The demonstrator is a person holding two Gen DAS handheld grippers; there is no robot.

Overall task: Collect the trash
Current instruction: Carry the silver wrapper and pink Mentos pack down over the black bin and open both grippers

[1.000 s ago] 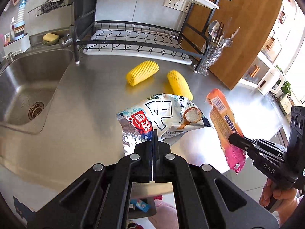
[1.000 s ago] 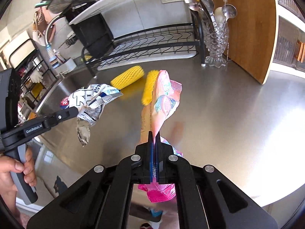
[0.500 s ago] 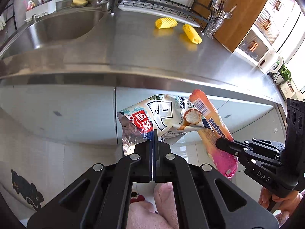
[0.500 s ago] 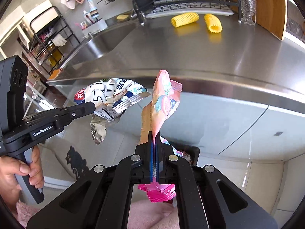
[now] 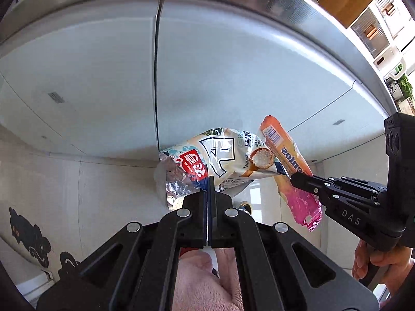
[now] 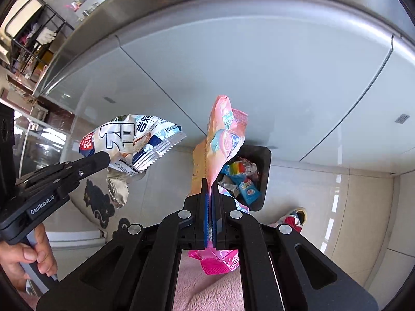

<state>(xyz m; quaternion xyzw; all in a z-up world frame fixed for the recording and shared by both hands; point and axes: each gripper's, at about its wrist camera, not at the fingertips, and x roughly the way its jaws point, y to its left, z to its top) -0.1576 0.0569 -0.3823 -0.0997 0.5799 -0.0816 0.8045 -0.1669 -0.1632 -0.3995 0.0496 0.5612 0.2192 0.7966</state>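
Each tool pinches a crinkly wrapper: left tool (image 5: 209,181) foil-lined white wrapper (image 5: 220,155), right tool (image 6: 209,184) glossy pink wrapper (image 6: 225,134).

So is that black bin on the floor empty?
No. The bin is open-topped and already holds crumpled wrappers and small cartons; how deep they go cannot be told.

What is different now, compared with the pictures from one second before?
Both grippers have come down from above the steel counter to in front of the cabinet doors, carrying their wrappers. A black bin with trash is now in view below. Unchanged: left gripper shut on the white snack bag, right gripper shut on the pink wrapper.
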